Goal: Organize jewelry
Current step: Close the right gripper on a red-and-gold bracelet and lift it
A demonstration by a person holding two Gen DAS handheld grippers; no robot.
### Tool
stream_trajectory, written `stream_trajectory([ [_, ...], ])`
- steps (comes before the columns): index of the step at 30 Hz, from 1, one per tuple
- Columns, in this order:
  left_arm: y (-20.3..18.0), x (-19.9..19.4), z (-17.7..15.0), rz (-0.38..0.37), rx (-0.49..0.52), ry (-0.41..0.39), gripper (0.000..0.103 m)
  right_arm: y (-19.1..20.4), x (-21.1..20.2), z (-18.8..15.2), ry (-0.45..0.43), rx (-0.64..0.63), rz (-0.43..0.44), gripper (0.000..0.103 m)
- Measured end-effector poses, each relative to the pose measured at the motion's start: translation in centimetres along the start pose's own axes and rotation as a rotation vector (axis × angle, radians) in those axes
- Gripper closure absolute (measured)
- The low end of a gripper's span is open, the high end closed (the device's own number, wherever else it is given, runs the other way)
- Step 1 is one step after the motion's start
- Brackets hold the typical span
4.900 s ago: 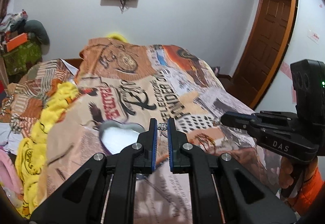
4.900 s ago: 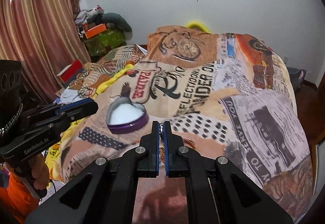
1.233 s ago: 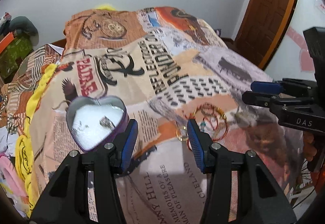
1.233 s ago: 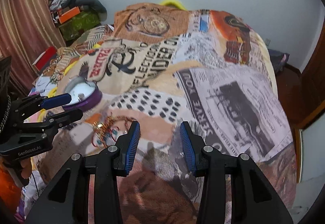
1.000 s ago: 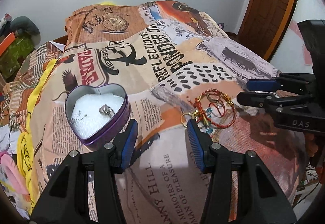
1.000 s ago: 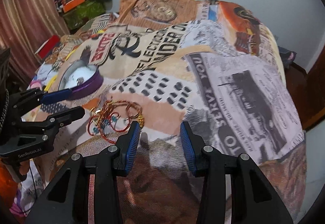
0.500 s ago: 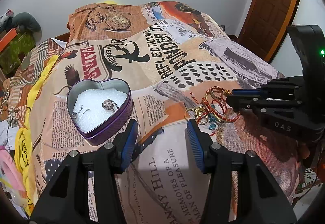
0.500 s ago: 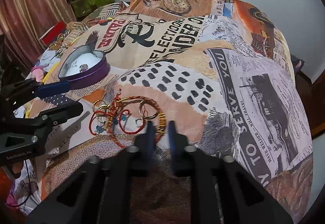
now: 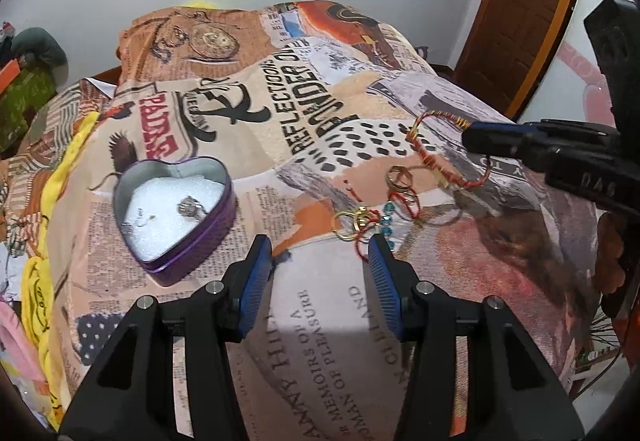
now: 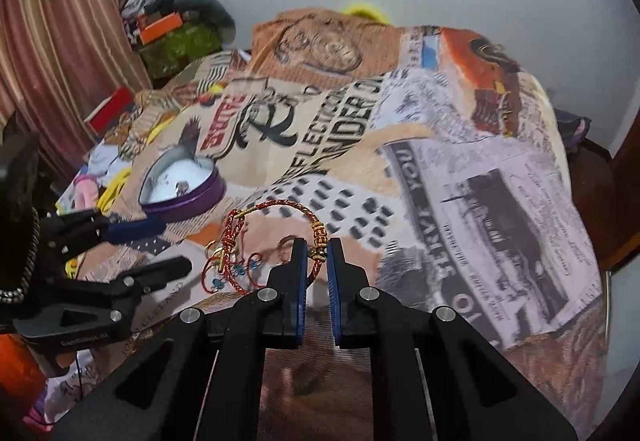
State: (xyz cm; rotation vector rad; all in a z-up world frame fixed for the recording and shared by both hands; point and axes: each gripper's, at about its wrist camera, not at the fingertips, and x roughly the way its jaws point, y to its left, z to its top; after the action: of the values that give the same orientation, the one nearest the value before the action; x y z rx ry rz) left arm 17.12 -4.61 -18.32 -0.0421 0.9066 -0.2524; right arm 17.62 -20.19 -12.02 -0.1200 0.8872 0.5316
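Note:
A purple heart-shaped tin (image 9: 176, 209) lined with white foam sits on the printed bedspread and holds a small silver piece (image 9: 190, 207); it also shows in the right wrist view (image 10: 182, 187). My right gripper (image 10: 317, 255) is shut on a red and gold corded bracelet (image 10: 276, 206) and holds it lifted above the bed; the bracelet shows in the left wrist view (image 9: 430, 157). My left gripper (image 9: 320, 245) is open and empty just in front of a heap of gold rings and red threads (image 9: 372, 217).
The bed carries a newspaper-print cover (image 9: 320, 341). A yellow cloth (image 9: 36, 281) lies along its left edge. A brown door (image 9: 524, 9) stands at the right, striped curtains (image 10: 52, 41) and cluttered boxes (image 10: 172, 33) at the left.
My right gripper has closed on the red and gold bracelet and lifted it off the heap. My left gripper stays open and has moved little.

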Motion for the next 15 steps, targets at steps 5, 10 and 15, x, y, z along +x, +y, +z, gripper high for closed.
stream_trajectory([
  [5,-0.9,1.1,-0.1,-0.053,0.005,0.036,0.074,-1.1,-0.4,-0.5,-0.008,0.029,-0.021,0.094],
  [10,-1.5,1.8,-0.1,-0.066,-0.017,0.036,0.088,-2.0,-0.6,-1.0,-0.007,0.056,-0.015,0.094],
  [15,-2.2,2.0,0.0,-0.036,0.008,0.027,0.103,-2.4,-0.9,-1.2,-0.018,0.076,-0.004,0.094],
])
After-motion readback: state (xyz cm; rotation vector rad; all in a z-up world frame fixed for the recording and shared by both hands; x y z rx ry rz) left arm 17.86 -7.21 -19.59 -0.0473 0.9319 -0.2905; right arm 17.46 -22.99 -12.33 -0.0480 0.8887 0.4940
